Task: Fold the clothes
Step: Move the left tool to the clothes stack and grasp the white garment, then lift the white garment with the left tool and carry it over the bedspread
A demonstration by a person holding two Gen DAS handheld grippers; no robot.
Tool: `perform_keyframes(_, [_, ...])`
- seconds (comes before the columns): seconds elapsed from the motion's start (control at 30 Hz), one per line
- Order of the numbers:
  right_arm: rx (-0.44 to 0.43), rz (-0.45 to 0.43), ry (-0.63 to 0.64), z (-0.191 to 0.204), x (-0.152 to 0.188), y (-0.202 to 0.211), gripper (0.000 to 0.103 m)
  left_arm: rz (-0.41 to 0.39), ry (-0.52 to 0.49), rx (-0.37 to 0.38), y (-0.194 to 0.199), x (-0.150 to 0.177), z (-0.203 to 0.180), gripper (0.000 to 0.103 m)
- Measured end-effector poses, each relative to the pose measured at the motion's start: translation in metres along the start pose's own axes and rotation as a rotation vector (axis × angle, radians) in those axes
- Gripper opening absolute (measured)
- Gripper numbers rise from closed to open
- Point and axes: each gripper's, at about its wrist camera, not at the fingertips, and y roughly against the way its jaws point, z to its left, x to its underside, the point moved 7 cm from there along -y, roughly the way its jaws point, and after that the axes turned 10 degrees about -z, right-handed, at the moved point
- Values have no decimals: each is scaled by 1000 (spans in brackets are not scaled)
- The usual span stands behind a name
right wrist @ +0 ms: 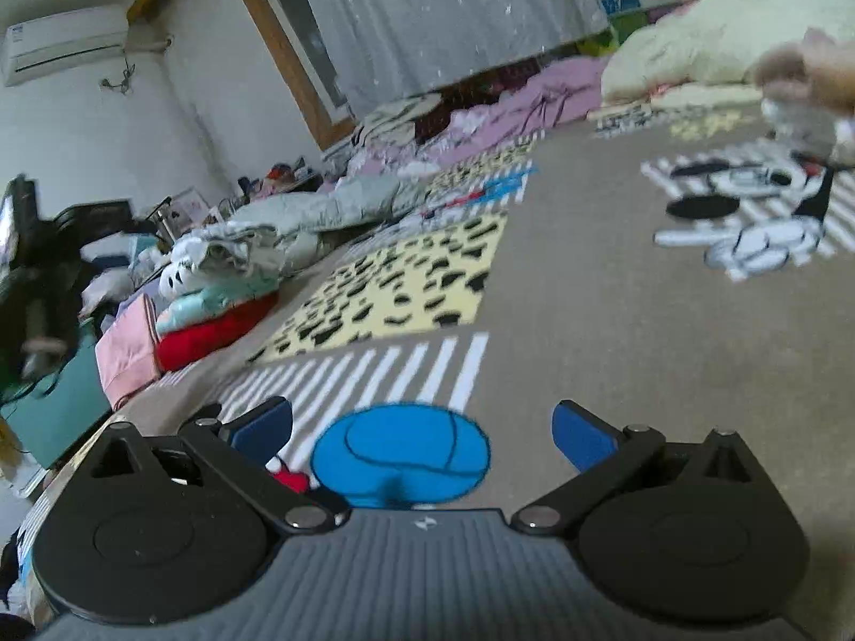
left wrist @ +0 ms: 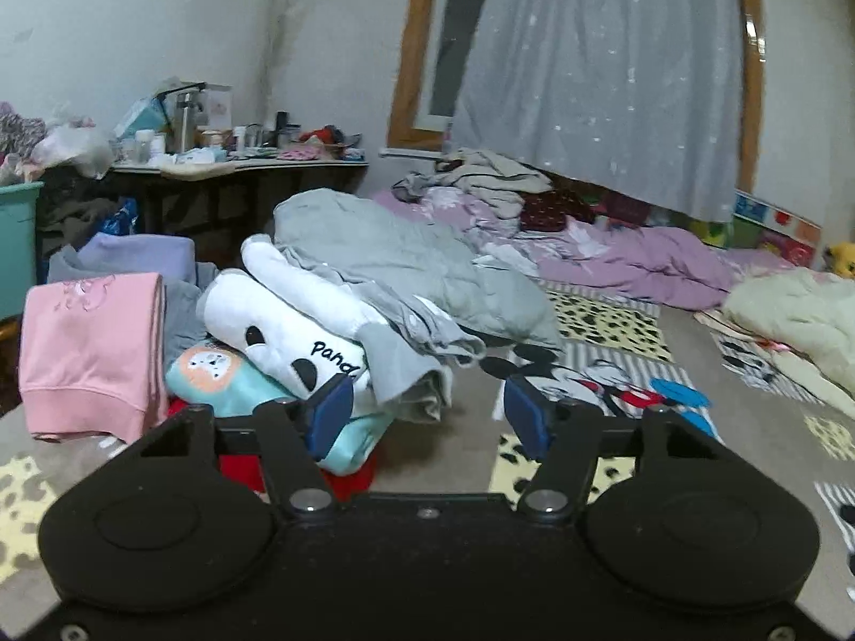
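A stack of folded clothes lies on the patterned bed cover: a pink garment [left wrist: 91, 352], a white panda top [left wrist: 288, 320], a teal printed one [left wrist: 224, 374], a red one [left wrist: 347, 481] beneath, and a grey garment [left wrist: 406, 352] on top. My left gripper [left wrist: 427, 411] is open and empty just in front of the stack. My right gripper [right wrist: 422, 435] is open and empty, low over the bare cover [right wrist: 588, 320]. The same stack shows at the left of the right wrist view [right wrist: 208, 315].
A grey quilt [left wrist: 385, 251] and purple bedding [left wrist: 641, 262] lie behind the stack. A cream blanket [left wrist: 796, 315] is at the right. A cluttered table [left wrist: 235, 160] and a teal bin [left wrist: 16, 245] stand at the left. A curtain [left wrist: 604, 69] hangs at the back.
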Motion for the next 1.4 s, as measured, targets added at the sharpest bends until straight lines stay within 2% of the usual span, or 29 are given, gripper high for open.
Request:
perform_keyframes(0.13, [-13,6,-63,-9,3,-4,103,-9,4,-51,-36,5,0,60])
perform_keyframes(0.33, [-11,11,-59,-9,5,-4,103,-6,26,-125,-87,15,4,49])
perform_keyframes(0.4, [-14,11,-64,-9,5,-4,103,-7,42,-127,-96,17,8,48])
perform_keyframes(0.47, [-17,9,-69,-9,4,-5,103,-16,20,-126,-101,16,7,33])
perform_keyframes(0.5, [-17,9,-70,-10,4,-5,103,-15,5,-131,-102,16,7,9])
perform_keyframes(0.53, [-17,9,-69,-10,4,-5,103,-11,2,-133,-101,17,7,8])
perform_keyframes(0.77, [-13,10,-69,-9,4,-4,103,-23,-16,-49,-57,11,1,5])
perform_keyframes(0.9, [-8,12,-72,-9,2,-5,103,-53,2,6,-19,-10,-1,5])
perform_keyframes(1.0, [-3,11,-80,-9,0,-5,103,-105,29,31,11,-42,-2,5])
perform_keyframes(1.17, [7,-9,-107,-12,-6,-1,103,-159,79,-23,41,-106,12,5])
perform_keyframes(1.3, [0,-45,-122,-11,-16,8,103,-267,74,-45,81,-156,17,4])
perform_keyframes(1.33, [-10,-58,-123,-9,-21,12,103,-270,97,-33,91,-166,17,4])
perform_keyframes(1.37, [-23,-72,-122,-7,-25,15,103,-284,98,-26,102,-176,15,4])
perform_keyframes(1.4, [-31,-83,-119,-5,-29,18,103,-324,49,-28,114,-186,10,4])
